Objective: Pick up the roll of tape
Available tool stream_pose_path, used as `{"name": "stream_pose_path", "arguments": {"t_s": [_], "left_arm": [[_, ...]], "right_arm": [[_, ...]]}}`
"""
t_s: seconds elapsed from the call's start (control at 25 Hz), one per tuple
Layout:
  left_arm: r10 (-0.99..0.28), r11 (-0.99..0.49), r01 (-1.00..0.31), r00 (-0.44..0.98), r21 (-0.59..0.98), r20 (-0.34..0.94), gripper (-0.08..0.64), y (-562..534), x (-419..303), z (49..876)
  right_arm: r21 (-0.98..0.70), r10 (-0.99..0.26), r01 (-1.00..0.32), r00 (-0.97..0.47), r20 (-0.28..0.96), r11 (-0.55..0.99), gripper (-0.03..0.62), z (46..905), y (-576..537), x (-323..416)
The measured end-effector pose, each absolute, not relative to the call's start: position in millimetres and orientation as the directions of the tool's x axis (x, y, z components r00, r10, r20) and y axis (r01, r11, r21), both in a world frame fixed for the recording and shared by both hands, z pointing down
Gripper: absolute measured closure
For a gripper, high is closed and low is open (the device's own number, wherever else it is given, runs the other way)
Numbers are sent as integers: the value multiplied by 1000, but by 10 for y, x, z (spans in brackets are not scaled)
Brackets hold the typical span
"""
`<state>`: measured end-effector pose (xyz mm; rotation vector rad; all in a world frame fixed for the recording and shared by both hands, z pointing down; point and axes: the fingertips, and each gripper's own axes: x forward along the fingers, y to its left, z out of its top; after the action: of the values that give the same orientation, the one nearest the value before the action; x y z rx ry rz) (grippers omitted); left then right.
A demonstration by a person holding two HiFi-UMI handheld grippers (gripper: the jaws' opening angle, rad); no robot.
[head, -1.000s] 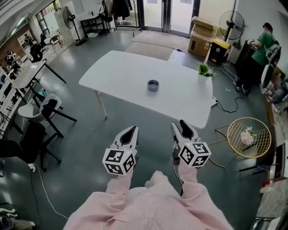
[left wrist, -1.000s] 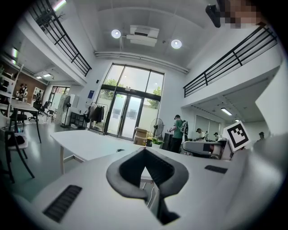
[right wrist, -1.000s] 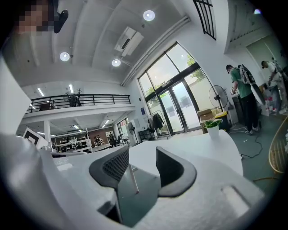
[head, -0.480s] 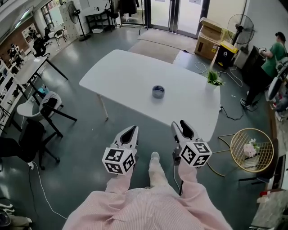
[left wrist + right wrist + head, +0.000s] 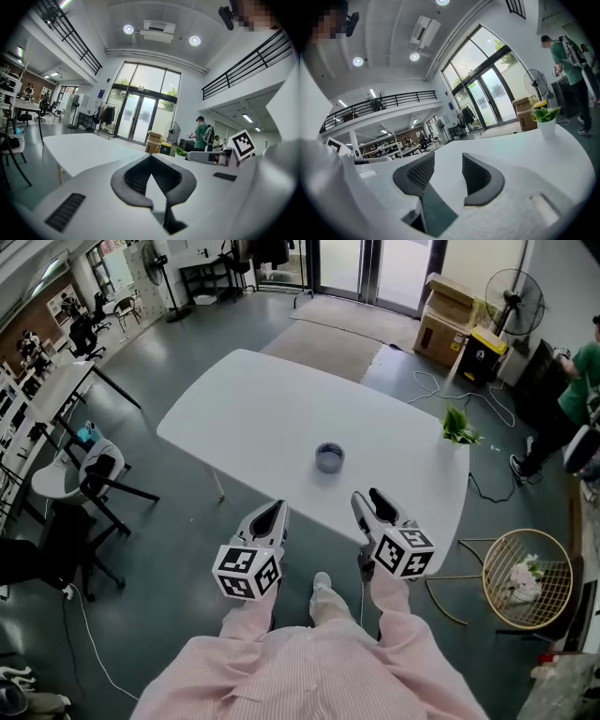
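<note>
1. Your left gripper (image 5: 270, 513) hangs at the near edge of the white table (image 5: 234, 399). Its jaws meet tip to tip with nothing between them.
2. The roll of tape (image 5: 329, 457) sits on the table ahead, well apart from both grippers. It seems to lie flat, though it shows small.
3. Your right gripper (image 5: 369, 502) has its tips over the near edge, jaws apart and empty.
4. A potted plant (image 5: 459, 426) stands near the table's right edge.

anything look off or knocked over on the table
Nothing stands out. The tape lies flat near the middle of the table, the plant stands upright near its right edge, and nothing is spilled.
</note>
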<state>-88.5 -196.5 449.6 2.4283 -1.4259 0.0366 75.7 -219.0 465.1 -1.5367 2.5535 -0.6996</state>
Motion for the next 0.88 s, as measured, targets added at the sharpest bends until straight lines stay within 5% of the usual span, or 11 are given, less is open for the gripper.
{"name": "stream_pose_path", "arguments": {"t_s": [0.88], "left_arm": [[-818, -389, -866, 481, 313, 315, 560, -3577, -633, 5024]], "right_arm": [[-498, -758, -778, -573, 312, 383, 414, 5210, -3876, 820]]}}
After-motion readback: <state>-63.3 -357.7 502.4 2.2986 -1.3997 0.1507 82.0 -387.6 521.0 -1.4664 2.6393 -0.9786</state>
